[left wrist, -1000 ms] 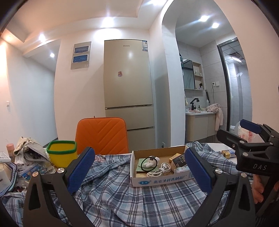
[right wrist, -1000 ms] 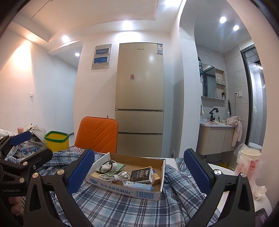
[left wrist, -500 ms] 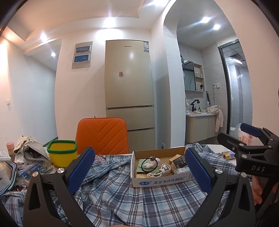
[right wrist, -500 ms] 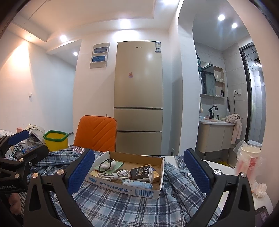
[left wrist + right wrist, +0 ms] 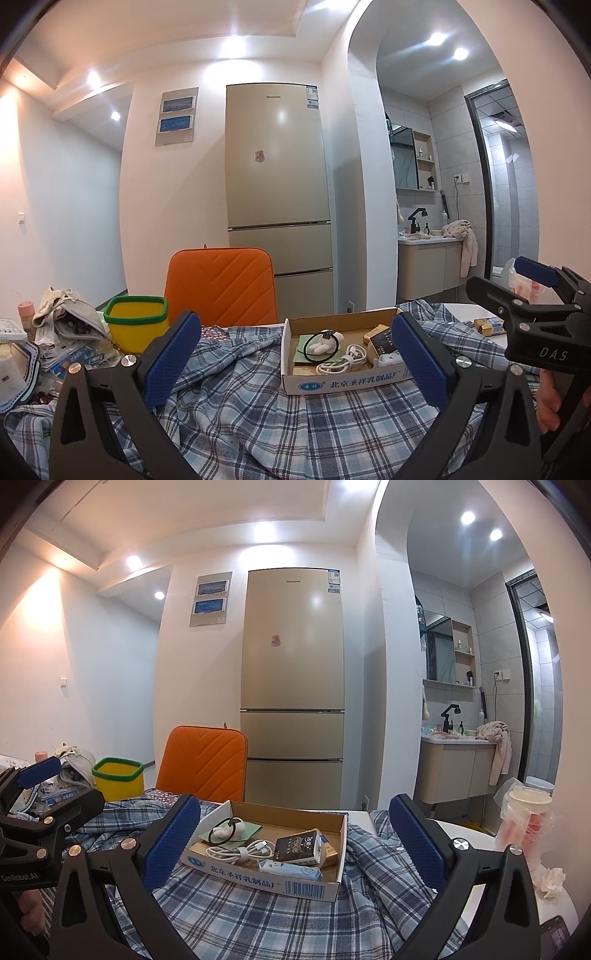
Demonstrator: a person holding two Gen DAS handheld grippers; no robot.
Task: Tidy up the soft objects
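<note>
I have both grippers held level above the desk [image 5: 461, 830], facing the fridge [image 5: 277, 184]. The left gripper [image 5: 297, 363] has its fingers spread wide with nothing between them; the right gripper [image 5: 291, 840] is the same, wide apart and holding nothing.

The soft thing that matters most here, as I read it, is the plaid shirt [image 5: 258, 398]. It lies rumpled and spread across the desk, bunched into ridges, not folded. A cardboard box [image 5: 266, 877] sits on top of it, holding a white cable [image 5: 240, 851], a dark packet [image 5: 297, 845] and a few small items. At the left edge a grey cloth [image 5: 70, 317] is heaped among clutter beside a yellow bin [image 5: 136, 326].

My judgement: the shirt is not in a tidy state, so most of the organizing is left. With the box resting on the fabric, I expect it has to come off before the shirt can be smoothed or folded. Whether the other soft items belong to the job I cannot tell.
</note>
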